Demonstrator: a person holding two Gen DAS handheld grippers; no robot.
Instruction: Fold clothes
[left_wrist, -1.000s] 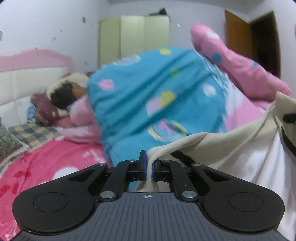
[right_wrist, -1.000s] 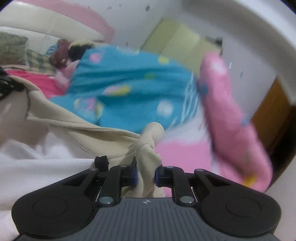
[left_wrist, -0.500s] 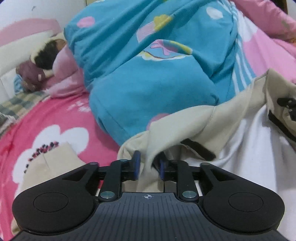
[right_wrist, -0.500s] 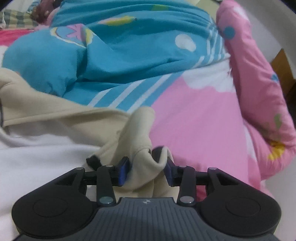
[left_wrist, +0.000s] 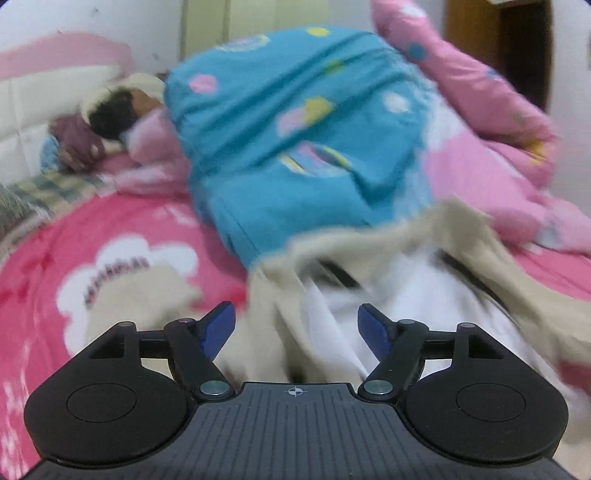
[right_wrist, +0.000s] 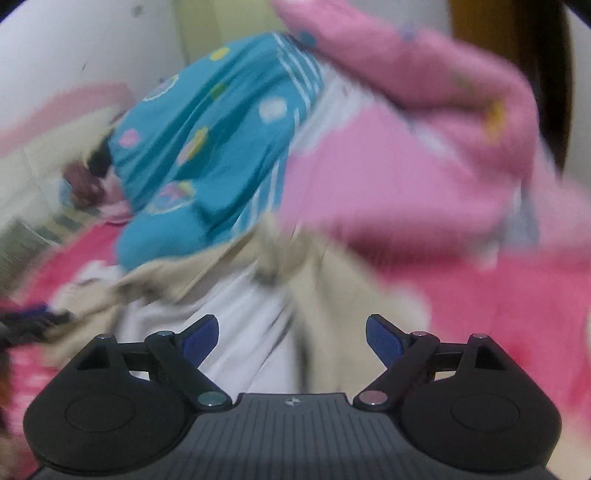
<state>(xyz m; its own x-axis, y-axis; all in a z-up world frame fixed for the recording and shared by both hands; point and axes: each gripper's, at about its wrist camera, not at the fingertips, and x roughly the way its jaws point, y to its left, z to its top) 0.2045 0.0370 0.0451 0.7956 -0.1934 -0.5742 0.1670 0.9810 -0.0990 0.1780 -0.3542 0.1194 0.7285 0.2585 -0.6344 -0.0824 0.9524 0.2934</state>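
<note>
Just now I released both corners: my left gripper (left_wrist: 296, 327) and right gripper (right_wrist: 291, 338) gaped wide, empty, and the beige garment (left_wrist: 373, 251) dropped rumpled onto the pink bedspread (left_wrist: 122, 229), that fold laid.

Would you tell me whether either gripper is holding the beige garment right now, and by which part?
Neither: the left gripper and right gripper are open, and the beige garment lies loose on the bed.
</note>
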